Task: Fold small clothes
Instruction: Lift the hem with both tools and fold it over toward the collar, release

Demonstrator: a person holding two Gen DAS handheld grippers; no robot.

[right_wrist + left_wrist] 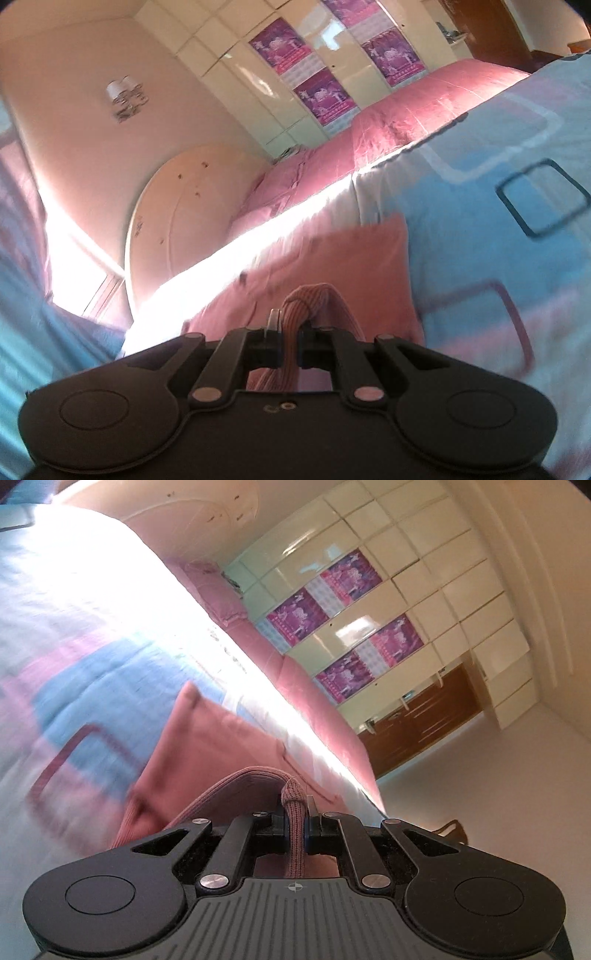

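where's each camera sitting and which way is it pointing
Left wrist: on the left gripper, looking along its fingers across the bed toward the cupboards; the gripper is shut on the pink garment.
Right wrist: on the right gripper, facing over the bed toward the headboard and cupboards, shut on the same garment.
Shared: garment, bedspread, purple posters.

A bed with blue-pink cover is lit by strong sunlight; glossy cream wardrobes bearing purple posters are seen behind
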